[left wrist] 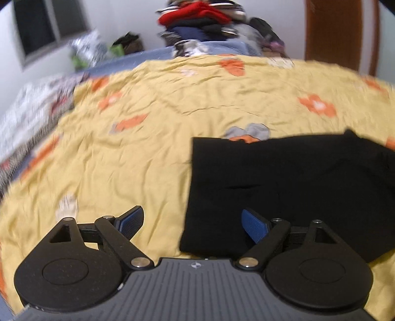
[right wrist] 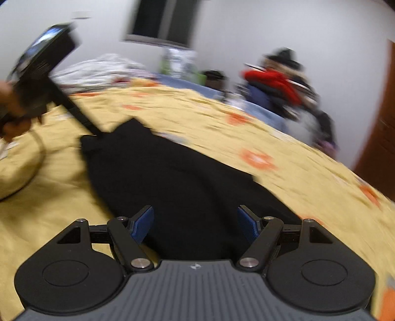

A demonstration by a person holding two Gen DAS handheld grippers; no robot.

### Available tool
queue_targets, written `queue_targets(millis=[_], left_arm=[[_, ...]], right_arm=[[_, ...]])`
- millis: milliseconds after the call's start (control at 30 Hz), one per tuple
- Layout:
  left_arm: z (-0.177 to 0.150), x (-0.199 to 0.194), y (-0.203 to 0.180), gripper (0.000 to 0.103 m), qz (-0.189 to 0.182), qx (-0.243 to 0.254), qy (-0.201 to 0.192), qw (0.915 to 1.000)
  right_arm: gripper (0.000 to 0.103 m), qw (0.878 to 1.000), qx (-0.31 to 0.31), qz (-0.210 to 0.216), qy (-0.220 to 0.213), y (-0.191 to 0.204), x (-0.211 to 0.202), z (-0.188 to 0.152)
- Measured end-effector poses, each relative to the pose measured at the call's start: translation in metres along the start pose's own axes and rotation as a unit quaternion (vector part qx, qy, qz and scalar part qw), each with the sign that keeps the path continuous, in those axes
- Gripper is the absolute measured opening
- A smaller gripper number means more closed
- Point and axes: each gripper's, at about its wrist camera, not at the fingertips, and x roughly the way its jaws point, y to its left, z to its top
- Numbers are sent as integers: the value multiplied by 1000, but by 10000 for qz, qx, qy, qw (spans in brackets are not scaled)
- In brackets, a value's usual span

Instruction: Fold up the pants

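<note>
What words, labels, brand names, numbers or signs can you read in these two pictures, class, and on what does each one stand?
No readable words or numbers in either view.
Left gripper: a small white emblem on its ribbed grey body, a symbol and not letters.
Right gripper: the same small emblem, also without letters.
Black pants: no label or tag shows.
Yellow bedsheet: flower print only, no text.
Clothes pile: too blurred to tell.

- Your left gripper [left wrist: 192, 223]: matte black linkage arms, round discs, silver screws, blue ribbed pads [left wrist: 254, 226].
- Your right gripper [right wrist: 195, 222] matches, with a small logo at 6 o'clock on the grey ribbed body.
</note>
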Motion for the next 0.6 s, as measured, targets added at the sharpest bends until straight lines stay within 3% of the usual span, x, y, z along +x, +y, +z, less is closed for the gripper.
queue_targets(millis=[200, 300, 367, 433, 467, 567, 600], left_arm=[[-12, 1, 47, 89, -533, -1084, 234, 9924], [-20, 9, 68, 88, -741, -1679, 372, 9823], [-27, 14, 86, 88, -944, -2188, 445, 9702], [-32, 17, 103, 88, -1097, -2665, 459, 9565], [-34, 17, 109, 88, -1092, -2798, 445, 9528], [-36, 16, 114, 88, -1054, -2782, 454, 9536], [-37, 16, 115, 88, -1108, -2764, 469, 9535]], right_arm=[[74, 9936, -1013, 502, -69, 79, 45, 34], [73, 9883, -1388, 628, -112, 109, 69, 51], [73, 9820, -1804, 512, -202, 128, 79, 56], [66, 9740, -2196, 506, -238, 146, 90, 63], [56, 9716, -2297, 503, -257, 151, 95, 65], [37, 9657, -2538, 502, -215, 165, 112, 72], [36, 9639, -2614, 461, -211, 168, 116, 72]])
